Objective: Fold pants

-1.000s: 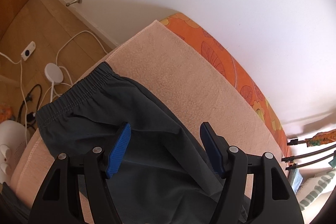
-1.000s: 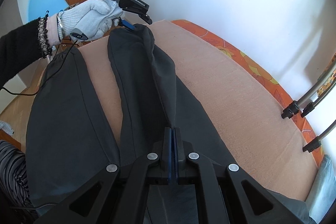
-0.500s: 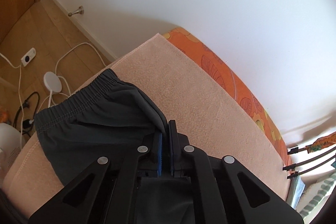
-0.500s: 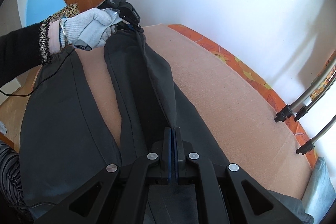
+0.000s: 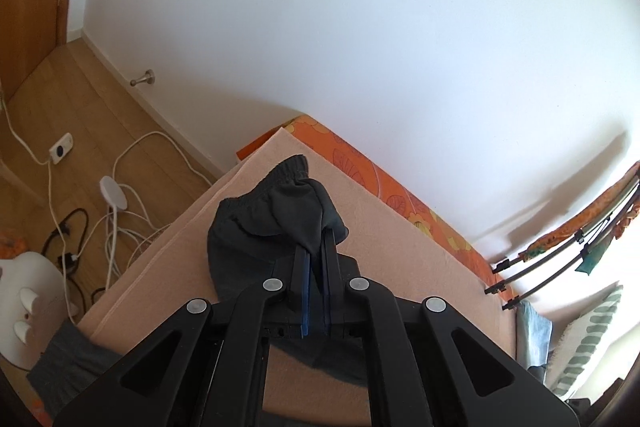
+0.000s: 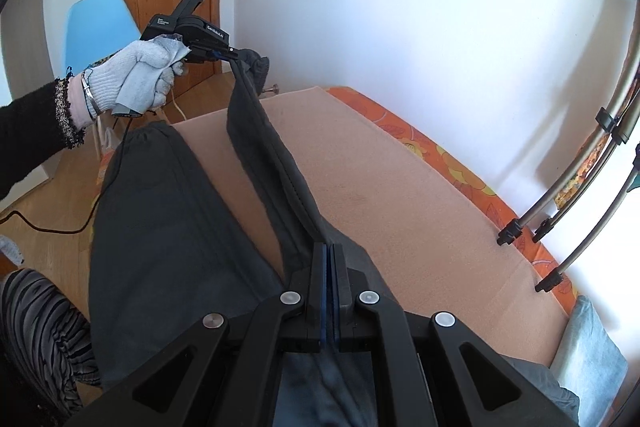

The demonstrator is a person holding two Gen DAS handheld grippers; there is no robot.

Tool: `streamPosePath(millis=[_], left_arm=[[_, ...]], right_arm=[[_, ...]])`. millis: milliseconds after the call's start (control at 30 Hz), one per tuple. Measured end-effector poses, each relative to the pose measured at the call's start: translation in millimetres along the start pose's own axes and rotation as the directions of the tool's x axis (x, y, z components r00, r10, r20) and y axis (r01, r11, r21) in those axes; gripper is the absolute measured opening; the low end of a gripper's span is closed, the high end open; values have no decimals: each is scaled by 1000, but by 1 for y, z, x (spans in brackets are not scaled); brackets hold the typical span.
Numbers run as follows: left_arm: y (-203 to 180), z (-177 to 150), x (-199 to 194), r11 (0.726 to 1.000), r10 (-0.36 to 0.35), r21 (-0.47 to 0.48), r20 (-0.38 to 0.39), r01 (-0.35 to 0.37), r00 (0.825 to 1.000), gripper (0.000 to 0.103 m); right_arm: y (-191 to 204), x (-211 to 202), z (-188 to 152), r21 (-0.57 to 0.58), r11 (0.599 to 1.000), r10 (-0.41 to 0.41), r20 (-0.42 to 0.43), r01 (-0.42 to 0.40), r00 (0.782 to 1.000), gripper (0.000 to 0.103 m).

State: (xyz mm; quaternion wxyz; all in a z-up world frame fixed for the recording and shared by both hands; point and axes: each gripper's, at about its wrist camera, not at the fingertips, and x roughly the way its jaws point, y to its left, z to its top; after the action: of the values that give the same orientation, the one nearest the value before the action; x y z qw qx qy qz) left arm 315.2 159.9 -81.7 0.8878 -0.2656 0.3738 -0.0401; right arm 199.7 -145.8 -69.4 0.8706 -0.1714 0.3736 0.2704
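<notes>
Dark grey pants [image 6: 160, 211] lie on a peach blanket [image 6: 360, 171] over a bed. My left gripper [image 5: 316, 247] is shut on the elastic cuff end [image 5: 280, 203] of one leg and holds it raised above the blanket. It also shows in the right wrist view [image 6: 236, 55], held by a gloved hand [image 6: 136, 79]. My right gripper [image 6: 329, 247] is shut on the same leg's edge [image 6: 276, 163] nearer the waist. The leg hangs taut between the two grippers. The other leg lies flat to the left.
An orange flowered sheet [image 6: 460, 167] borders the blanket by the white wall. A drying rack [image 6: 580, 187] stands at the right. White cables and a power strip [image 5: 60, 149] lie on the wood floor. A blue chair [image 6: 100, 27] and a door stand behind.
My left gripper closed on the leg's cuff end and lifted it off the blanket. The right gripper stayed shut on the leg and rose a little.
</notes>
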Motion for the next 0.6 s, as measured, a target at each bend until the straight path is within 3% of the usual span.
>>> streamPosePath(millis=[267,500,600], left_arm=[[46,-56,-76,1000,-7,-4,44,7,999,3],[108,-117,-103,993,-40,-109,-6,39,999,3],[127,-144,-110,989,-55,-139,-43,48,998,3]], right_arm=[[71,-44,-21,-33,993,110,-24,-111,994,0],[133,-42,-58,-65,978,187,-142,-198,972,0],[142,-37,-75,-61,972,211,-191,-226,959,0]])
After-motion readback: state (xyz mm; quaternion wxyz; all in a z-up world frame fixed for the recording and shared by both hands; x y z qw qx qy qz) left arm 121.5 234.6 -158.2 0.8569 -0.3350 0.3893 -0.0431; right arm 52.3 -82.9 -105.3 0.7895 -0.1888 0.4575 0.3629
